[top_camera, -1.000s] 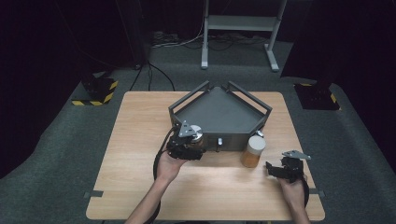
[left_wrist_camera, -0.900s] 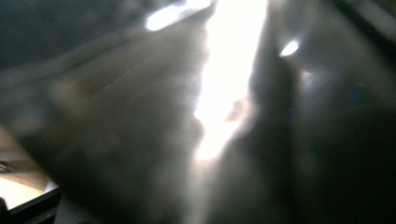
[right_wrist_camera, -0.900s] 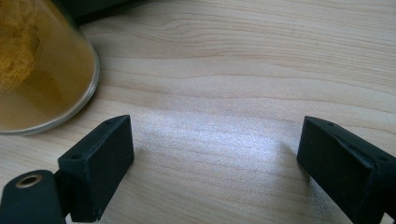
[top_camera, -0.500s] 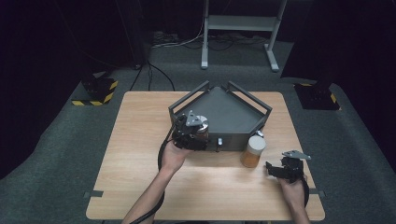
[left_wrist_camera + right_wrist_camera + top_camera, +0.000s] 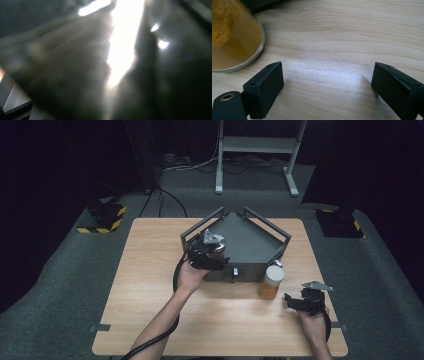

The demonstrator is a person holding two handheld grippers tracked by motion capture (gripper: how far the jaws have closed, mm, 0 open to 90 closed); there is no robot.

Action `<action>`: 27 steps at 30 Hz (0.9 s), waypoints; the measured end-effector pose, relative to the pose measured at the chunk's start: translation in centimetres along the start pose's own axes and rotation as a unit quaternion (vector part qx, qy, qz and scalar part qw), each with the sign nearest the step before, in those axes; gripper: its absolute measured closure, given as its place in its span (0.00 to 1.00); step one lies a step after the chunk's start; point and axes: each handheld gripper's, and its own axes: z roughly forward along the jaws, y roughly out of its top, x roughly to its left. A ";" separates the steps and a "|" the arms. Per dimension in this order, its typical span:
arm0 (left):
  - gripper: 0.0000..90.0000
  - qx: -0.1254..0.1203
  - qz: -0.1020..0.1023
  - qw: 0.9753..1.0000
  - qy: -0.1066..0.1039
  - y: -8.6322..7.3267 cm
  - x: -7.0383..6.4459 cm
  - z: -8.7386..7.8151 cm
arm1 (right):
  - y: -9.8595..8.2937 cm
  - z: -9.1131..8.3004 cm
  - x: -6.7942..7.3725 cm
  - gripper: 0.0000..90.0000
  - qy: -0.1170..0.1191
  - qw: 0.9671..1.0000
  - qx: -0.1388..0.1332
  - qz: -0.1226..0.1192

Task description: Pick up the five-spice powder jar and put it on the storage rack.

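High view puts the left gripper point(image 5: 209, 251) over the near left corner of the dark tray point(image 5: 250, 240), and something round with a brownish side sits right at its jaws, which looks like a jar point(image 5: 218, 251) being carried in or set down; whether the jaws pinch it or merely stand around it I cannot tell, since the gripper's own body covers them. Left gripper view is a blur of dark metal and glare and settles nothing. The right gripper point(image 5: 305, 301) rests low at the near right of the counter point(image 5: 150, 285), and in the right gripper view its jaws are spread wide with bare wood between them. A second jar point(image 5: 270, 281), white-lidded and filled with orange-yellow powder, stands upright on the counter just in front of the tray's near wall. It lies ahead of and to the left of the right jaws, near them but not between them; the right gripper view shows its rounded base point(image 5: 235, 37) off the left jaw's outer side. Its long axis is vertical, so I judge a level approach from the right hand, shifted leftward, would bring the jaws to either side of it. The right hand is plainly the nearer one.
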 end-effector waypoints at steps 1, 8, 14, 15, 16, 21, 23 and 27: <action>0.35 0.001 0.004 1.000 0.002 0.1 0.1 0.1 | 0.0 0.0 0.0 0.12 0.000 1.000 0.000 0.000; 0.35 0.006 0.010 1.000 0.013 1.3 0.4 0.8 | 0.0 0.0 0.0 0.12 0.000 1.000 0.000 0.000; 0.35 0.033 0.029 0.999 0.012 2.8 1.0 1.5 | 0.0 0.0 0.0 0.12 0.000 1.000 0.000 0.000; 0.35 0.037 0.033 0.999 0.014 3.0 1.0 1.8 | 0.0 0.0 0.0 0.12 0.000 1.000 0.000 0.000; 0.35 0.037 0.033 0.999 0.014 3.0 1.0 1.8 | 0.0 0.0 0.0 0.12 0.000 1.000 0.000 0.000; 0.35 -0.102 -0.140 0.984 0.032 -0.6 -1.7 5.2 | 0.0 0.0 0.0 0.12 0.000 1.000 0.000 0.000; 0.35 -0.103 -0.145 0.983 0.037 -0.6 -1.7 5.5 | 0.0 0.0 0.0 0.12 0.000 1.000 0.000 0.000; 0.35 0.044 0.016 0.998 0.034 3.0 1.4 3.6 | 0.0 0.0 0.0 0.12 0.000 1.000 0.000 0.000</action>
